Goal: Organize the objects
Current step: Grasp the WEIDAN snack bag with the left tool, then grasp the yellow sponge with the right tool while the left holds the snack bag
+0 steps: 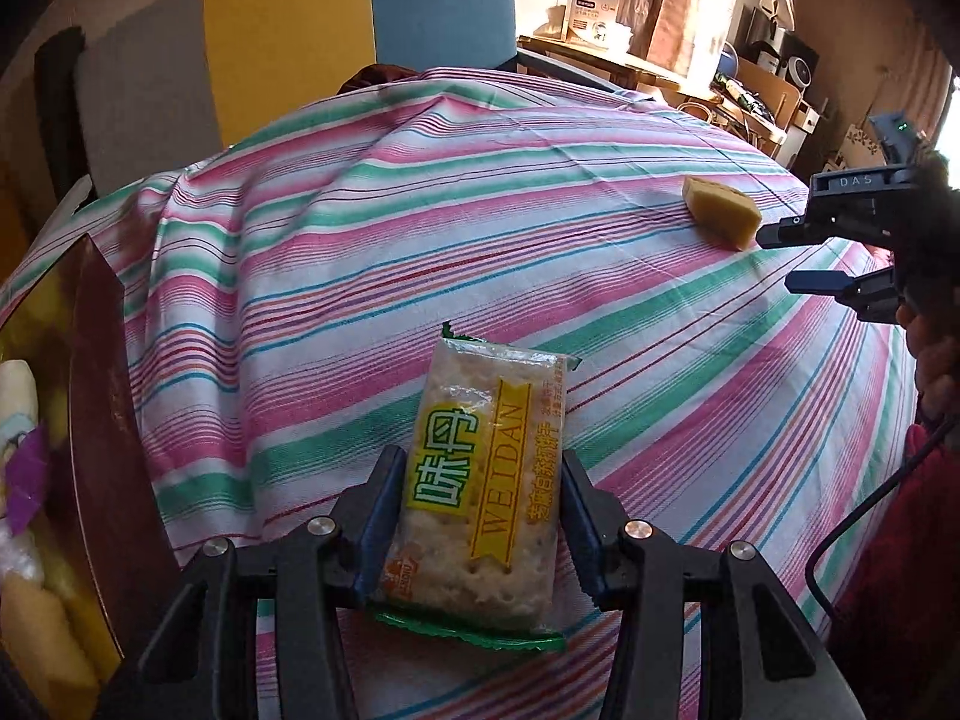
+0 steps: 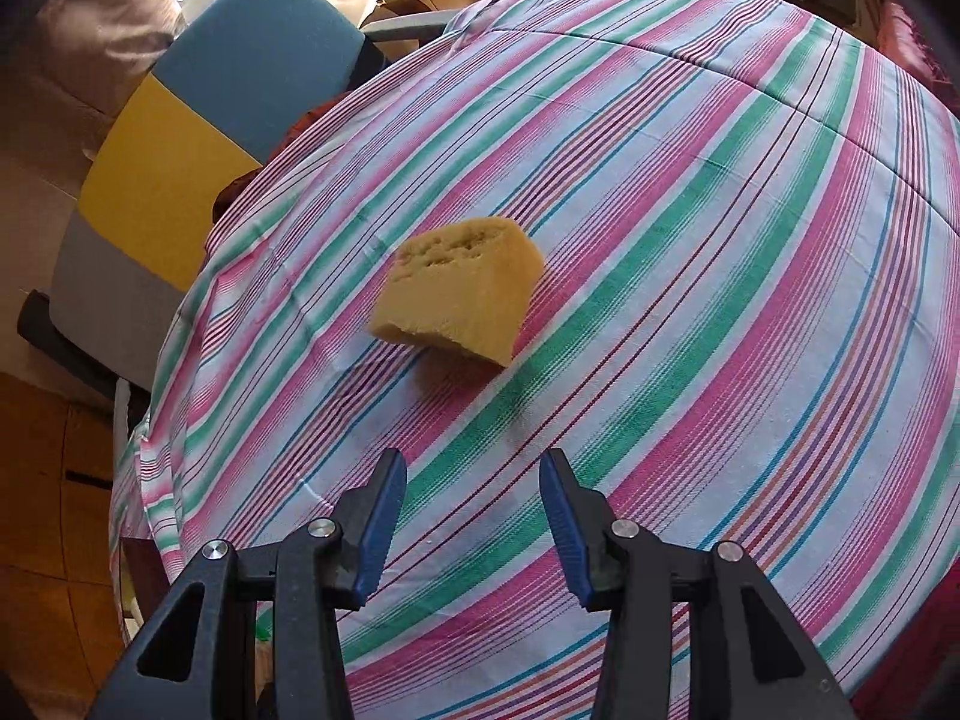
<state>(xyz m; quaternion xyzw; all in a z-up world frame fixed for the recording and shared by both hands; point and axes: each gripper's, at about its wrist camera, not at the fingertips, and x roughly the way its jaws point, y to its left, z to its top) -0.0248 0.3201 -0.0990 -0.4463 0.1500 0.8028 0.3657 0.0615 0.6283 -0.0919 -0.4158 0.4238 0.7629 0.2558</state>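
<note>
The left tongs (image 1: 480, 516) pinch a cracker pack (image 1: 480, 480). Both blue pads press on its long sides, near the bottom end. The pack's long way points away from the tongs, with its top end sticking out over the striped cloth (image 1: 420, 240) on the worktop. It looks lifted a little off the cloth, but that is hard to tell.

At the far left edge of the left view sits a dark red box (image 1: 102, 360) with a gold inside. Some soft snacks already lie in it. The box is to the left of the pack and close by, so I think the pack goes there next. The left hand is the nearer one for that.

The right tongs (image 2: 474, 510) are spread apart with nothing between them. They point down at the cloth. A yellow cake piece (image 2: 462, 294) lies on the cloth just ahead of them and a bit to the left. Its long way runs across the gap, not along it. The right hand is much nearer to the cake.
</note>
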